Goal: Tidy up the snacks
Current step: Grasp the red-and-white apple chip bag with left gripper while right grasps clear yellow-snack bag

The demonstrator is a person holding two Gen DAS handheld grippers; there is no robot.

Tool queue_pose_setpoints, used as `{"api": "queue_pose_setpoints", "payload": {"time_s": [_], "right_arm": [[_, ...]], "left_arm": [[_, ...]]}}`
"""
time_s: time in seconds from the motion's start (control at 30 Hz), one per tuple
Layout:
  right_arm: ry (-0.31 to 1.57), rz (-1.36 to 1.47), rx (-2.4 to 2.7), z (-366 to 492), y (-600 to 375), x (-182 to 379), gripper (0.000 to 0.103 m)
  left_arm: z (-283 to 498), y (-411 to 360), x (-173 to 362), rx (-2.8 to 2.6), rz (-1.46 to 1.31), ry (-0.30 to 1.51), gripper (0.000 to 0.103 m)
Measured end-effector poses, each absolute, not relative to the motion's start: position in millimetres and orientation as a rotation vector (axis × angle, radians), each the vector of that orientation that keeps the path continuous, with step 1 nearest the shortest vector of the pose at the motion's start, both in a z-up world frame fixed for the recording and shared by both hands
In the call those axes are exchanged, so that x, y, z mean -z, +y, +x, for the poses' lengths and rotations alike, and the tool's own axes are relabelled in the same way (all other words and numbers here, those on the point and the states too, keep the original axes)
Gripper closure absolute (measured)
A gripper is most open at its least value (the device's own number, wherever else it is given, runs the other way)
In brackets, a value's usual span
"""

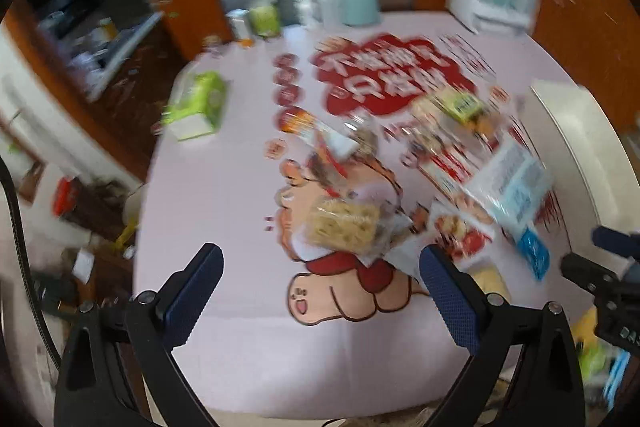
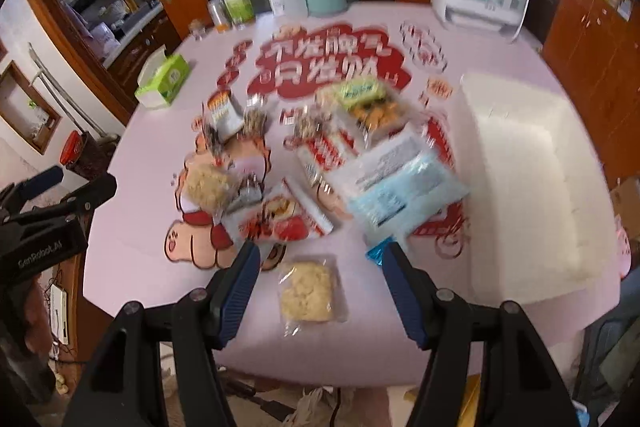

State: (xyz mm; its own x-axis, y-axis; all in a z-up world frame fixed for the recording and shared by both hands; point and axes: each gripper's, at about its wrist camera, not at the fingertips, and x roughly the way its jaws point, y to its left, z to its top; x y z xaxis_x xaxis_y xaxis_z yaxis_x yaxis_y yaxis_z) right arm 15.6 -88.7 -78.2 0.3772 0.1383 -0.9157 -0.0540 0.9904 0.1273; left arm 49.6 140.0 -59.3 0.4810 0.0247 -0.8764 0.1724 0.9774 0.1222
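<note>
Between right fingers (image 2: 404, 291) (spread): snack packet (image 2: 308, 293).

"GenRobot.AI" on left gripper (image 2: 44, 251) body; tablecloth (image 2: 332, 67) Chinese lettering blurred, unreadable.

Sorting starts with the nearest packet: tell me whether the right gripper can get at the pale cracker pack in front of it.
Probably yes: the right gripper is open, the pale cracker pack lies alone between its fingers, nothing covering it.

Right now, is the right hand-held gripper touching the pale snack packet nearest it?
Apart. The right wrist view shows the pale snack packet lying on bare tablecloth between the open fingers.
</note>
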Motion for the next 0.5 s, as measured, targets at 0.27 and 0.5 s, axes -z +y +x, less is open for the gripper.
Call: {"api": "queue_pose_setpoints", "payload": {"time_s": [0.27, 0.5], "right_arm": [[1.341, 0.078, -0.152, 13, -70, 153, 0.039], [1.420, 0.154, -0.141, 15, -74, 211, 0.039]], "left_arm": [[64, 113, 123, 0.407, 0.276, 1.145, 0.005], [80, 65, 167, 0.555, 0.386, 1.195, 0.005]]}}
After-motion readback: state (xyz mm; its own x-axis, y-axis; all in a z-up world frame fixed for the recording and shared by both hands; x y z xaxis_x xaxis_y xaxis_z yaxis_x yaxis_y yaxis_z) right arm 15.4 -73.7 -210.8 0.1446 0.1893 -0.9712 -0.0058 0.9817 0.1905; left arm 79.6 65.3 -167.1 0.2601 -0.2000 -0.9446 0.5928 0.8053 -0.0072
